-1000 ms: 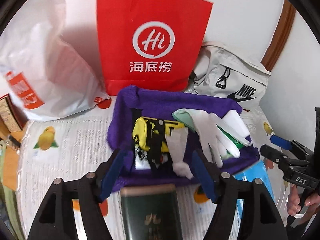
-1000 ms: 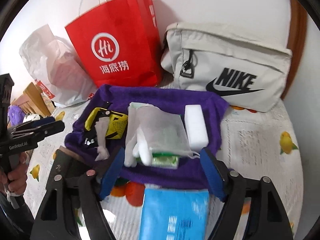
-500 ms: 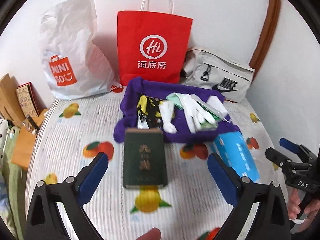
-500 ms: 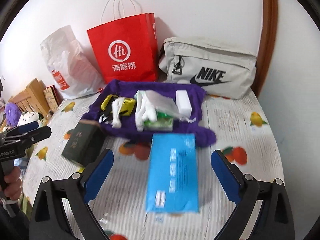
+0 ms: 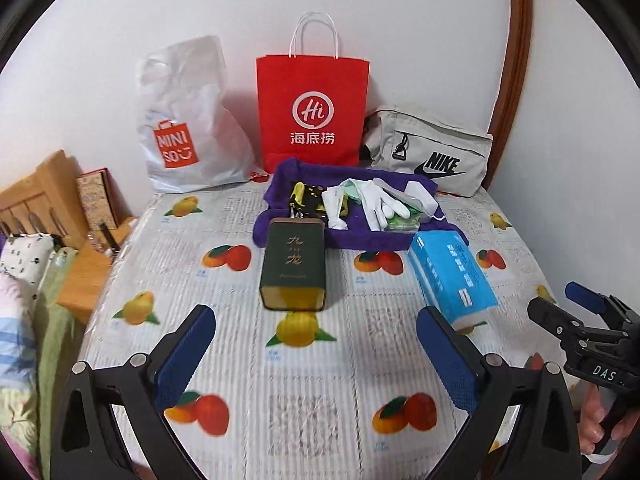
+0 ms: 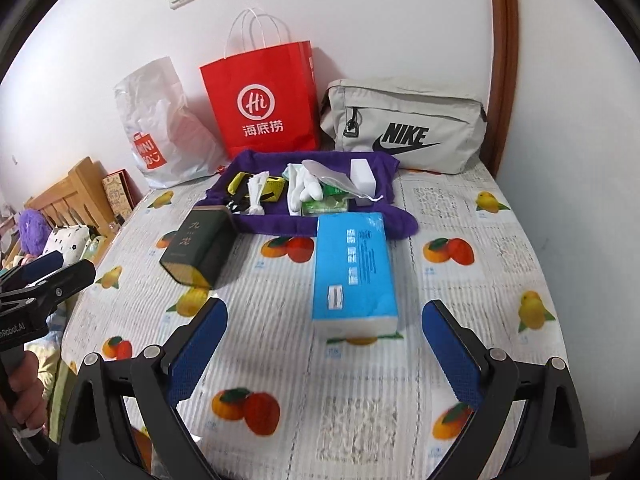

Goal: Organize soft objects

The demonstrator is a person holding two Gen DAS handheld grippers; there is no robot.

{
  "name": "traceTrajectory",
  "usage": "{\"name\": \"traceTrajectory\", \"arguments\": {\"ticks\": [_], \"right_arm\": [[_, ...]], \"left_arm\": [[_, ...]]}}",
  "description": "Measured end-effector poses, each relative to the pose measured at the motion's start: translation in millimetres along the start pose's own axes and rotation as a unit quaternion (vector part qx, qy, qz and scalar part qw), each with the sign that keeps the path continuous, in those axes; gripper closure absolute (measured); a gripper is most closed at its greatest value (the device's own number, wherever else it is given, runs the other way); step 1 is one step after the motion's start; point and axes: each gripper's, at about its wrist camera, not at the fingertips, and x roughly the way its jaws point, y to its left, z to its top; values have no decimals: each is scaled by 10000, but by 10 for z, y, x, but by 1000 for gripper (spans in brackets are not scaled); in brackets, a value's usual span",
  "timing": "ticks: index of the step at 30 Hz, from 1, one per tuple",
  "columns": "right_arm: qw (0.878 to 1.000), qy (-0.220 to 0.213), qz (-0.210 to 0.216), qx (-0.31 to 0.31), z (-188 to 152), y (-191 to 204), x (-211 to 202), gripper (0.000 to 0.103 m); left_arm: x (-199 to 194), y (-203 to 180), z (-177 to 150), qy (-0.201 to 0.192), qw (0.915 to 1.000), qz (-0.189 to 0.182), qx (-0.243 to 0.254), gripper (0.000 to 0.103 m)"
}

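A purple towel (image 5: 360,236) (image 6: 264,224) lies at the back of the table. On it lie white gloves (image 5: 380,202) (image 6: 300,186), a yellow and black item (image 5: 304,196) (image 6: 272,190), a white sponge block (image 6: 363,178), a green packet (image 6: 324,202) and a clear pouch. My left gripper (image 5: 316,354) is open and empty, low over the table in front of a dark green box (image 5: 294,266). My right gripper (image 6: 324,354) is open and empty in front of a blue tissue pack (image 6: 352,268) (image 5: 452,276).
A red paper bag (image 5: 314,116) (image 6: 264,108), a white Miniso plastic bag (image 5: 180,128) (image 6: 160,132) and a grey Nike bag (image 5: 432,156) (image 6: 404,128) stand against the back wall. A wooden bed frame (image 5: 40,200) and bedding lie left of the fruit-print tablecloth (image 5: 320,400).
Both grippers have pulled back from the purple towel toward the near side of the table and opened wider. The green box and blue tissue pack now lie well ahead of the fingers.
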Motion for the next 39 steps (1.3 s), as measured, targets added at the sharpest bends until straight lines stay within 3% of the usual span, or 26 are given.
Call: {"name": "traceTrajectory", "arguments": {"ticks": [8, 17, 39], "right_arm": [[9998, -209, -63, -27, -265, 35, -337, 6], [9994, -338, -30, -64, -398, 88, -579, 6], [9995, -322, -8, 8, -482, 64, -625, 6]], "left_arm": [[-327, -63, -340, -110, 9999, 85, 22, 1], [-579, -88, -440, -257, 9995, 153, 38, 1], [-617, -137, -496, -257, 9995, 141, 78, 1]]}}
